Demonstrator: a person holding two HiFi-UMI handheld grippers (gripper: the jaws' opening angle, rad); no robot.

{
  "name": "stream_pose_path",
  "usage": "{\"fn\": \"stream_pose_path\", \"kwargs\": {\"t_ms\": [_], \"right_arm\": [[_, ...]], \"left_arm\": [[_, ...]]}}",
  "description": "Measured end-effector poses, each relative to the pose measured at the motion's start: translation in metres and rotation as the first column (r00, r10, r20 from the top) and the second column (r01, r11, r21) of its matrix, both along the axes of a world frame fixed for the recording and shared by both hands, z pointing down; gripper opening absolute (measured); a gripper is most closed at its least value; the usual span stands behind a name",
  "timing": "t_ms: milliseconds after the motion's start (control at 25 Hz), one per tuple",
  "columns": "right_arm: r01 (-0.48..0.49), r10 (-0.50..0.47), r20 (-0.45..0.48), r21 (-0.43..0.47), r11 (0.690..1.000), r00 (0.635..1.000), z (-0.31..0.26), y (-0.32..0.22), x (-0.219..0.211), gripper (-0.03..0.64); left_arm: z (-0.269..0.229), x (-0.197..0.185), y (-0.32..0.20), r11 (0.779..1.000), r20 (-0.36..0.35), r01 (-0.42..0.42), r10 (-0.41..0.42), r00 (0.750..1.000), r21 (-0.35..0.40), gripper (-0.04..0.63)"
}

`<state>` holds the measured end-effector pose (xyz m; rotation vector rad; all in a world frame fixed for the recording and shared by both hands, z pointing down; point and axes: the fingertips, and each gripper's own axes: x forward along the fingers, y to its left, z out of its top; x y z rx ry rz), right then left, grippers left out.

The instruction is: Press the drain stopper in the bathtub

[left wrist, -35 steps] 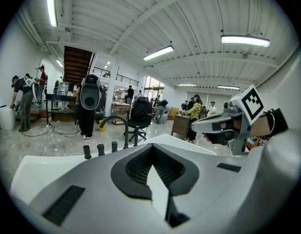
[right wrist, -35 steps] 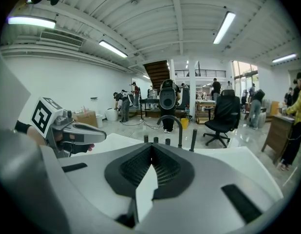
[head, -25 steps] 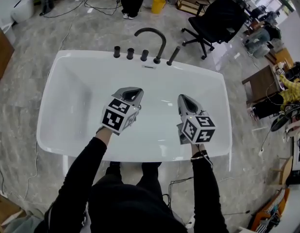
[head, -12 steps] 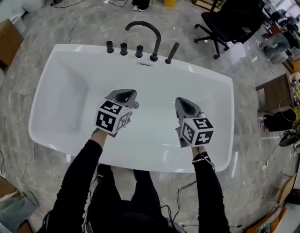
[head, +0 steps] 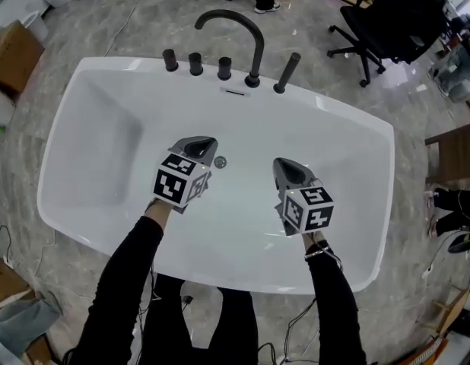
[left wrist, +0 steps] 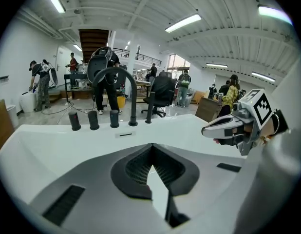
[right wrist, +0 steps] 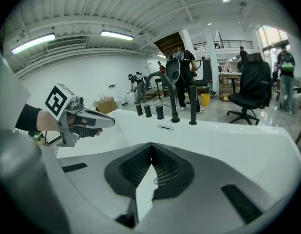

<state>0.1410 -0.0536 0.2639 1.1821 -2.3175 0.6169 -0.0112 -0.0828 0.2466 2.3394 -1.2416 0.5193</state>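
— Where are we?

— At the near side of the white bathtub (head: 334,111), with our black sleeves (head: 125,276) reaching out over its edge. We hold the left tool (head: 198,147) and the right tool (head: 290,172) side by side above the tub's bottom, apart from each other, both noses pointing at the far wall.

— Are we gripping anything?

— No. In the left gripper view our jaws are clenched tip to tip with nothing between them; only white tub shows through the wedge behind the tips. The right gripper view shows the same: tips together, empty.

— And the drain stopper?

— The drain stopper (head: 220,162) is a small round metal disc on the tub's bottom. It sits between our two tools, just right of the left tool's nose. We cannot tell whether that nose touches it.

— What lies past it?

— On the far rim we see a thin overflow slot (head: 235,91), then three dark knobs (head: 195,63), the arched dark faucet (head: 250,36) and a slanted dark handle (head: 286,72). Beyond the tub is marbled floor (head: 128,21), with a black office chair (head: 402,10) to the right and a cardboard box (head: 14,44) to the left.
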Motion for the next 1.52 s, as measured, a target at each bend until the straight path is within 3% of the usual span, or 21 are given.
{"fn": "stream_pose_path", "kwargs": {"t_ms": [680, 1160, 1520], "right_arm": [[-0.091, 0.089, -0.02, -0.199, 0.976, 0.996, 0.216, -0.027, 0.001, 0.002], [-0.191, 0.207, 0.032, -0.266, 0.945, 0.978, 0.315, -0.044, 0.004, 0.002], [-0.214, 0.232, 0.019, -0.311, 0.926, 0.973, 0.377, -0.029, 0.017, 0.002]], "left_arm": [[0.22, 0.002, -0.054, 0.987, 0.02, 0.005, -0.002, 1.0, -0.159, 0.004], [0.332, 0.011, -0.07, 0.97, 0.011, 0.036, -0.035, 0.999, -0.24, 0.003], [0.419, 0.026, -0.058, 0.95, 0.056, 0.006, 0.012, 0.998, -0.313, 0.003]]}}
